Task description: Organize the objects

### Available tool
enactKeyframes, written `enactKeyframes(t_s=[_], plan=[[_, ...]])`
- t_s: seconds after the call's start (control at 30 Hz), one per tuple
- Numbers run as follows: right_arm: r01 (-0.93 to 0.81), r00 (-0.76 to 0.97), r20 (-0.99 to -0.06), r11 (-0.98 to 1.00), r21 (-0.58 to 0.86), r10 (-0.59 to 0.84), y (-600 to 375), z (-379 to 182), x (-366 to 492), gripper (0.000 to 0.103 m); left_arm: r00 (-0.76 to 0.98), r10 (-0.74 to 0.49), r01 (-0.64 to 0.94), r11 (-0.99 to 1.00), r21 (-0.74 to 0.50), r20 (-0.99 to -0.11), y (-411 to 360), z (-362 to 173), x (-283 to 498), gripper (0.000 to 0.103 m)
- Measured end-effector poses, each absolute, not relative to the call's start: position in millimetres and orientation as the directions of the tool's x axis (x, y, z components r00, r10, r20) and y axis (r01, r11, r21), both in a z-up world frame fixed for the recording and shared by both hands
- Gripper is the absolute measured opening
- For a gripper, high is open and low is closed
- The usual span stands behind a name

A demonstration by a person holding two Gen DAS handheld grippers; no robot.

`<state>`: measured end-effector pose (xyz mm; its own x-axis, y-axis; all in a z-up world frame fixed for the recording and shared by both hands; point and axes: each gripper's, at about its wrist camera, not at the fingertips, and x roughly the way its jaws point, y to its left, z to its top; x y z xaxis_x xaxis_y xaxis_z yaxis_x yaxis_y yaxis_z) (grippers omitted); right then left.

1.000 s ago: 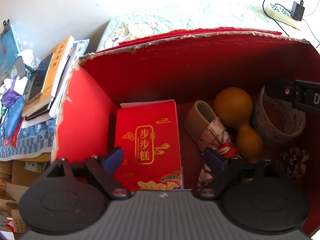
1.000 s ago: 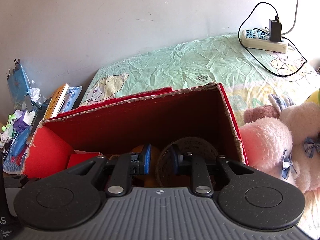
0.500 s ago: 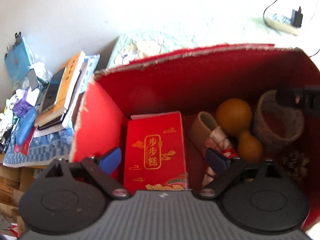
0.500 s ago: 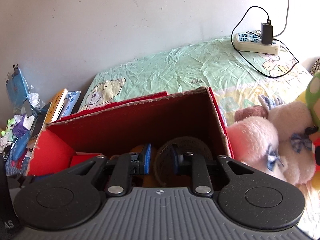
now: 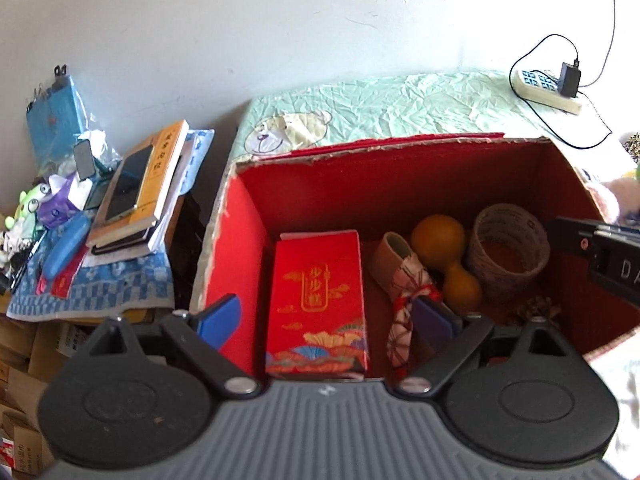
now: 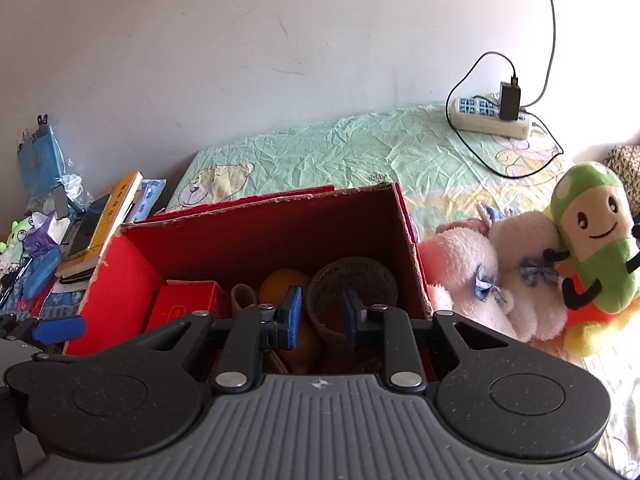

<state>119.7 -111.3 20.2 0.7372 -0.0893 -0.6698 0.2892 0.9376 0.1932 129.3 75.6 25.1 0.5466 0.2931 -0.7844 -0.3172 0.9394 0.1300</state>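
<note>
A red cardboard box (image 5: 400, 145) (image 6: 260, 205) stands open on the bed. On its floor lie a red gift packet (image 5: 318, 292) (image 6: 184, 308), a patterned cloth bundle (image 5: 404, 276), an orange gourd (image 5: 438, 240) (image 6: 280, 284), a tape roll (image 5: 504, 276) (image 6: 352, 276) and a pine cone (image 5: 536, 308). My left gripper (image 5: 326, 320) hangs above the box's near side, jaws wide open and empty, over the packet. My right gripper (image 6: 323, 316) hovers above the tape roll with a narrow gap between its pads and nothing in it. It shows at the right edge of the left wrist view (image 5: 600, 256).
A stack of books with a phone (image 5: 136, 192) and small clutter lie on a side table to the left. A power strip (image 6: 488, 120) with cables lies on the green sheet beyond the box. Plush toys (image 6: 500, 272) (image 6: 592, 240) crowd the box's right side.
Both grippers have risen and drawn back from the box, so more of the bed and toys shows. The right gripper has left the tape roll, which stays on the box floor.
</note>
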Motion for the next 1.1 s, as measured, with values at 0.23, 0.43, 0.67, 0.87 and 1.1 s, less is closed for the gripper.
enactKeyframes(t_s=[0.23, 0.43, 0.67, 0.87, 1.1], plan=[[0.277, 0.767, -0.635, 0.94, 0.198, -0.093, -99.3, 34.4, 94.4, 0.025, 0.579, 0.23, -0.301, 0.952, 0.057, -0.782, 73.5, 35.4, 99.6, 0.095], [0.281, 0.772, -0.628, 0.938, 0.201, -0.096, -95.2, 36.7, 78.3, 0.026, 0.594, 0.179, -0.265, 0.964, 0.02, -0.784, 66.9, 33.4, 81.8, 0.099], [0.304, 0.766, -0.633, 0.93, 0.205, -0.111, -93.1, 33.6, 61.5, 0.026, 0.585, 0.192, -0.269, 0.963, 0.036, -0.788, 60.3, 30.7, 70.8, 0.099], [0.314, 0.759, -0.641, 0.927, 0.203, -0.117, -89.4, 31.9, 52.4, 0.026, 0.541, 0.2, -0.277, 0.959, 0.051, -0.817, 57.2, 24.5, 67.7, 0.099], [0.315, 0.736, -0.669, 0.928, 0.199, -0.107, -84.7, 25.6, 44.1, 0.029, 0.476, 0.175, -0.268, 0.962, 0.048, -0.862, 60.5, 12.1, 66.2, 0.099]])
